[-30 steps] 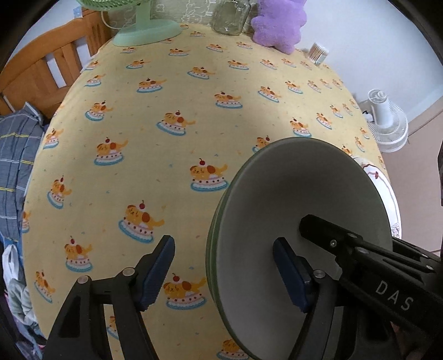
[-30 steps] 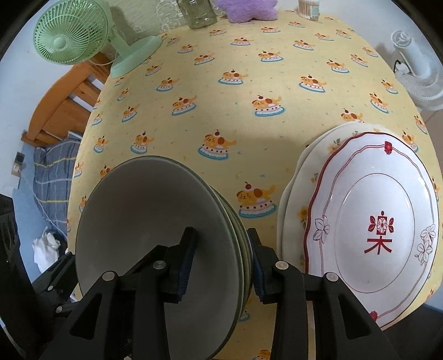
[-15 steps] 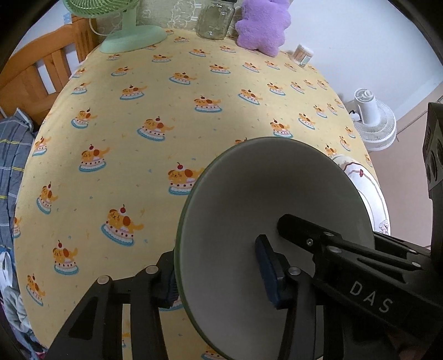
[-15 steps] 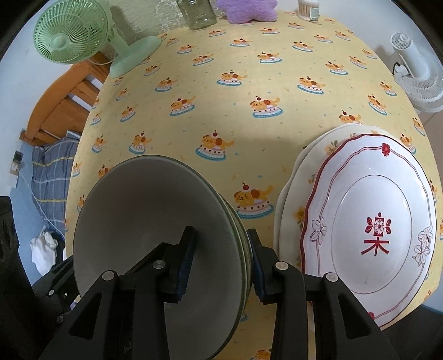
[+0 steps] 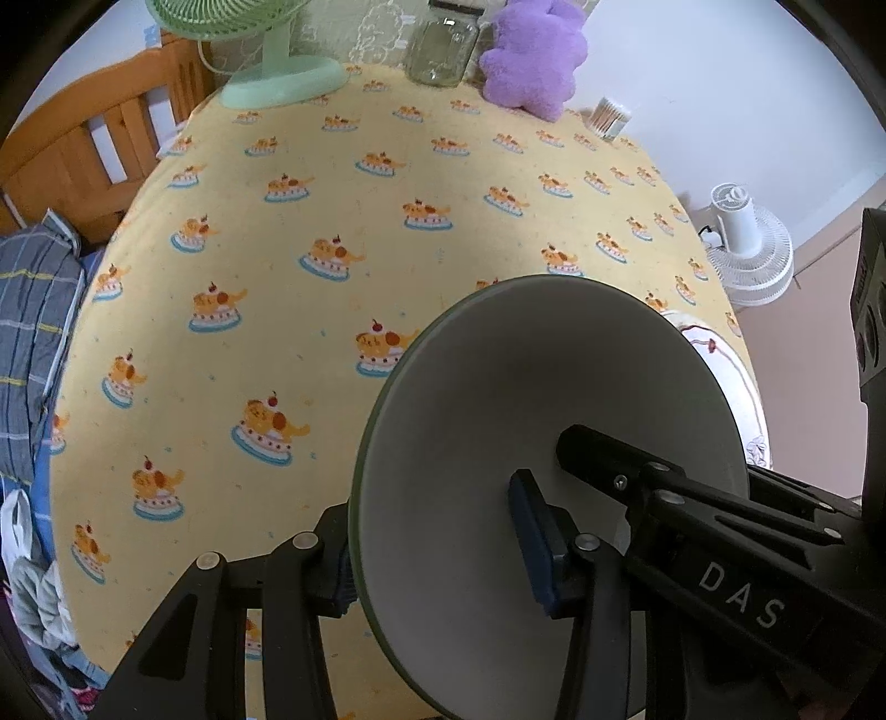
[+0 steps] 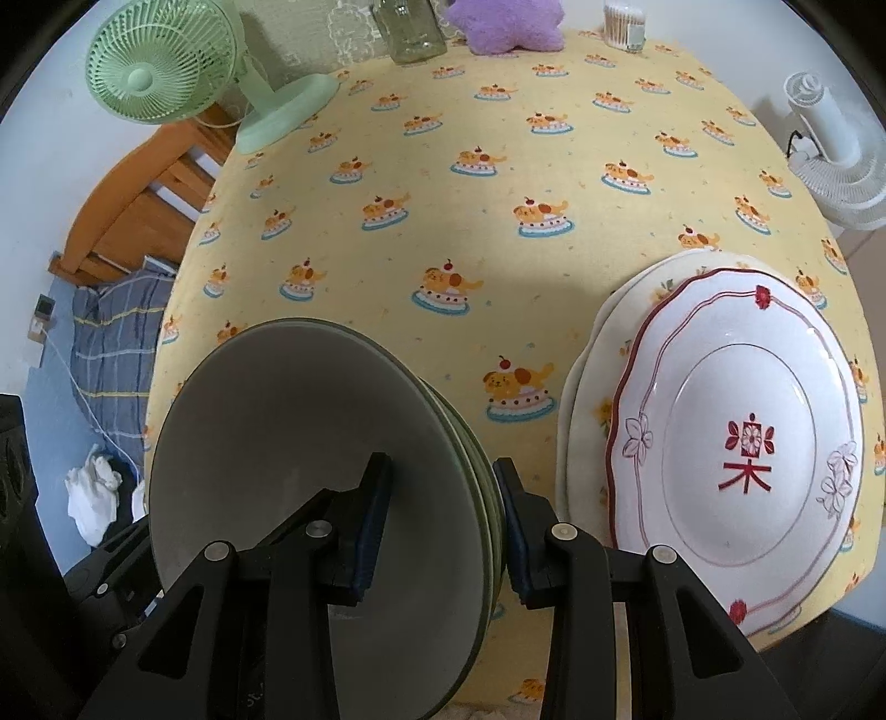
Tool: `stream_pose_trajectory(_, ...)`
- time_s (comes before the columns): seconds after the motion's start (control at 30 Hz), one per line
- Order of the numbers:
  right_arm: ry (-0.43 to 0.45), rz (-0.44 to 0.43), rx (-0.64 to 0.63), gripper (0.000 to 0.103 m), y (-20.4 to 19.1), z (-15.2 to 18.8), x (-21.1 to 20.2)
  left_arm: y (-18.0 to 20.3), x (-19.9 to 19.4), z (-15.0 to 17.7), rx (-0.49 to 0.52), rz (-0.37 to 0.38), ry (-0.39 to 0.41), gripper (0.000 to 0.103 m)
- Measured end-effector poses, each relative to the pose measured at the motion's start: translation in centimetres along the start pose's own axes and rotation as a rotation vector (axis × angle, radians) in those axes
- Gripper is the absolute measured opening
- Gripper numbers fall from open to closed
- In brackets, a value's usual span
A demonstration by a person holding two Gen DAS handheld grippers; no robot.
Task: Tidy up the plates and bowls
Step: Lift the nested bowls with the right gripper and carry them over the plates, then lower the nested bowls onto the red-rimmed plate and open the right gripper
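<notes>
My right gripper (image 6: 440, 523) clamps stack of grey-green bowls (image 6: 310, 498) on edge; left gripper (image 5: 437, 545), jaws just closing, grips its opposite rim; white plates (image 6: 736, 443) lie to right.

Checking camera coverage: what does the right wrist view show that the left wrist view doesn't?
Right wrist only: the face of the red-trimmed white plate atop a cream floral plate, and the stacked edges of the grey-green plates that the right gripper clamps.
Left wrist only: the left gripper, whose jaws have just closed on the stack's rim.
Both: the stack, yellow tablecloth, green fan, glass jar, purple plush, white fan.
</notes>
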State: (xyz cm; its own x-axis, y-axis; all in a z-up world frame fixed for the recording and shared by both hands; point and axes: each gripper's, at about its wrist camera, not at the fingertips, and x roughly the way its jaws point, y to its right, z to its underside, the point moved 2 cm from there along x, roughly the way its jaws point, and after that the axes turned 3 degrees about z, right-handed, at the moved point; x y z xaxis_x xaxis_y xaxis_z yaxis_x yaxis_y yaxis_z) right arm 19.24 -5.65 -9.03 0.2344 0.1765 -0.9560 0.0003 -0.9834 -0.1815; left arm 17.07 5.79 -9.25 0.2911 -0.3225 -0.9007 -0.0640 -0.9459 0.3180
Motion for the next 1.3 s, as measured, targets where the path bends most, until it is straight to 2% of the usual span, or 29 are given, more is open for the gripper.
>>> stream_pose_trajectory(0.33, 0.059, 0.037, 0.052, 0.040, -0.7, 0.8, -3.2, 0.5, -2.5, -0.1, 0.057, 0.041, 0.018, 0.046)
stream_pose_trajectory(0.53, 0.091, 0.018, 0.050, 0.040, 0.1, 0.8, -4.2, 1.8, -2.9, 0.0, 0.074, 0.018, 0.054, 0.046)
stream_pose_trajectory(0.8, 0.099, -0.042, -0.021, 0.040, 2.6, -0.1, -5.0, 4.7, -3.1, 0.0, 0.009, -0.044, 0.100, 0.046)
stream_pose_trajectory(1.3, 0.086, -0.067, -0.126, 0.040, 9.4, -1.0, -7.5, 12.0, -1.8, 0.6, -0.077, -0.076, 0.140, 0.046)
